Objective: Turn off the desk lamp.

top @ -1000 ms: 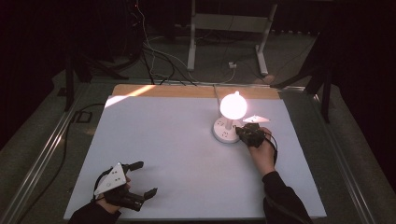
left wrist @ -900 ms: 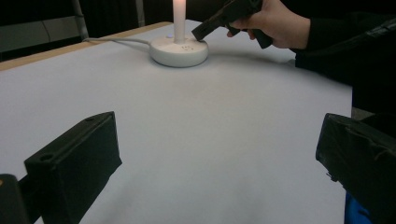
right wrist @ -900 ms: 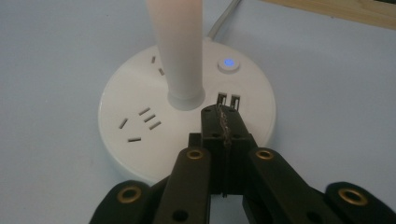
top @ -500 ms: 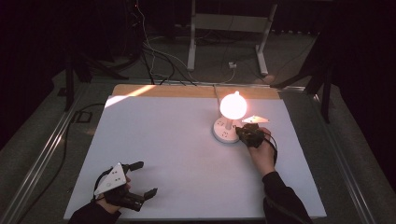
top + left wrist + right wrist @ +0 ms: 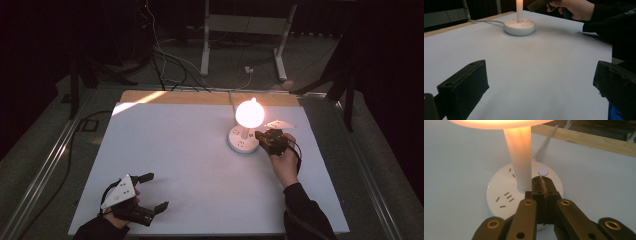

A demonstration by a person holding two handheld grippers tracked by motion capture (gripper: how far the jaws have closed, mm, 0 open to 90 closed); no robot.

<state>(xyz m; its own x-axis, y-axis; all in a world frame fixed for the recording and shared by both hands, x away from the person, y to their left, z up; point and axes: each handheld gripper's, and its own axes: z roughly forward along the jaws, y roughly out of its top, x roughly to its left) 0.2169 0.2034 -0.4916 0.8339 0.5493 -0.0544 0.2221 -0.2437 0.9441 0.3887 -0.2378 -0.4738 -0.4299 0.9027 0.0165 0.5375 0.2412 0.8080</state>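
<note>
Here, the right tool (image 5: pixel 543 178) has its jaws pressed fully together with nothing between them, their joined tips resting at or just above the top of the round white lamp base (image 5: pixel 499 187); contact cannot be confirmed. Directly ahead of the tips, almost touching them, sits a small button lit blue (image 5: pixel 543 171). To the left of the tips rises the glowing lamp stem (image 5: pixel 520 152), and farther left on the base lie several socket slots (image 5: pixel 506 196). A white cord (image 5: pixel 546 140) leaves the base beyond the button toward the wooden edge of the bench (image 5: pixel 586 138).

In the high view the lit globe lamp (image 5: pixel 249 113) stands just left of the right tool (image 5: pixel 264 136), on the far right part of the bench (image 5: pixel 190 150). The left tool (image 5: pixel 156 192) rests low at the near left corner, well apart from the lamp, its jaws spread wide and empty.
</note>
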